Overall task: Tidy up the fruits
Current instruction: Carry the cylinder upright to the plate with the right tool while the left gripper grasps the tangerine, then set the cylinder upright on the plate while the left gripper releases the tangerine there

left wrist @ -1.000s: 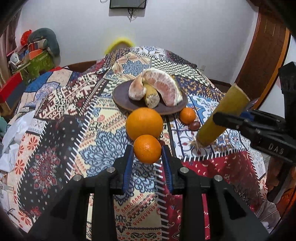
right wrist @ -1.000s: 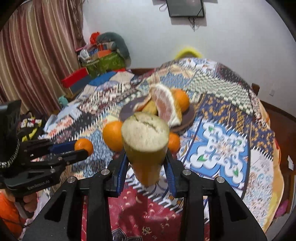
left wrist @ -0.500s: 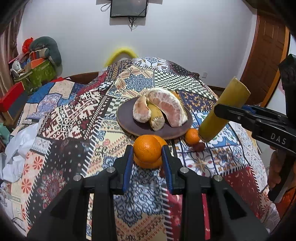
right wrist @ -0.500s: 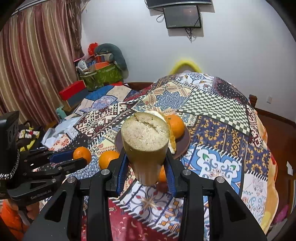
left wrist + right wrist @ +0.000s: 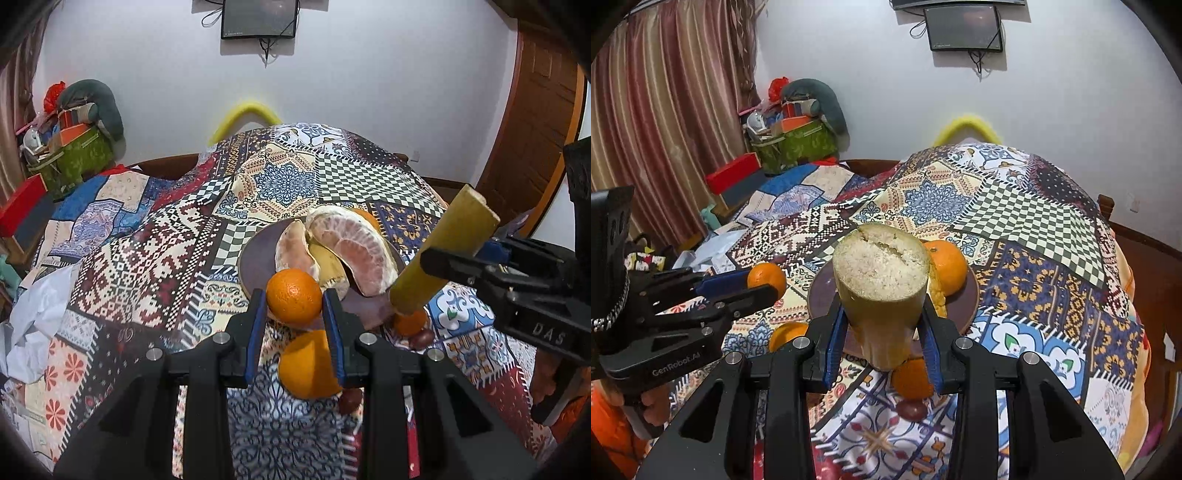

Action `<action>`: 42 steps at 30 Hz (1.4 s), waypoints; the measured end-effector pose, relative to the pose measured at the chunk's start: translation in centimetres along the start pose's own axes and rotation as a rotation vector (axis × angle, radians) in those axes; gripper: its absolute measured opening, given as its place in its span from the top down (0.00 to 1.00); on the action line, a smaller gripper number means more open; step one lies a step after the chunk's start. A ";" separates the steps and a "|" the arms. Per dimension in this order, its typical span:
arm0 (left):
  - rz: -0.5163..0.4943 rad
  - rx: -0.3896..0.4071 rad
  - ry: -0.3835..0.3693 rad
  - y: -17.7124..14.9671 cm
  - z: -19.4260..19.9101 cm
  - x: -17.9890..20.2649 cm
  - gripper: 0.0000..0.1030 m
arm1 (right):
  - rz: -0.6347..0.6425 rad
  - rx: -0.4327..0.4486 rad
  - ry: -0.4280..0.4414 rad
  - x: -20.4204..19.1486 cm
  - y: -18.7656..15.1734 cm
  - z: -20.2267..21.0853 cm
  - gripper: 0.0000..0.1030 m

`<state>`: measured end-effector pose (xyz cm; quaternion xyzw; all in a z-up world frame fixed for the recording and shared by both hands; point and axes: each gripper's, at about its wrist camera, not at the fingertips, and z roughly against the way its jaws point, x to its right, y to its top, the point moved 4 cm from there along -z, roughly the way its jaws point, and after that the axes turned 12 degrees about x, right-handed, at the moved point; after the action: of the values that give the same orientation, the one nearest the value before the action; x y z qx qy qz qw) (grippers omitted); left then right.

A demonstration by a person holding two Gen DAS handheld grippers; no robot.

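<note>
The left gripper (image 5: 294, 325) pinches a small round orange tangerine (image 5: 294, 296) between its blue pads, raised just over the near rim of the dark round wooden plate (image 5: 255, 254), likely so it can be set beside the peeled pink pomelo segments (image 5: 354, 247) already there. The right gripper (image 5: 882, 343) clamps a thick yellow-green sugarcane stalk piece (image 5: 881, 295), tilted toward the same plate. A larger orange (image 5: 308, 369) lies on the patchwork tablecloth (image 5: 147, 258) below. Since a second ago both grippers have advanced from the cloth's near edge toward the plate.
</note>
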<state>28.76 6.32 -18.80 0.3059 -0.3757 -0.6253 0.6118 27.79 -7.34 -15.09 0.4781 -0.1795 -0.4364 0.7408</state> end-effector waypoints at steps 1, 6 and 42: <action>0.000 -0.004 -0.001 0.1 -0.4 0.0 0.70 | 0.002 -0.004 0.002 0.0 0.0 -0.3 0.67; 0.028 -0.037 -0.001 -0.5 -2.7 -0.5 0.70 | 0.000 -0.034 0.016 0.2 -0.2 -2.0 0.67; 0.065 -0.108 -0.053 -1.5 -5.8 0.0 0.70 | -0.001 -0.116 0.015 1.4 -0.4 -6.3 0.62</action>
<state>32.86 5.68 -23.10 0.2435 -0.3673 -0.6321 0.6373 32.67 -5.12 -18.65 0.4379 -0.1480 -0.4429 0.7682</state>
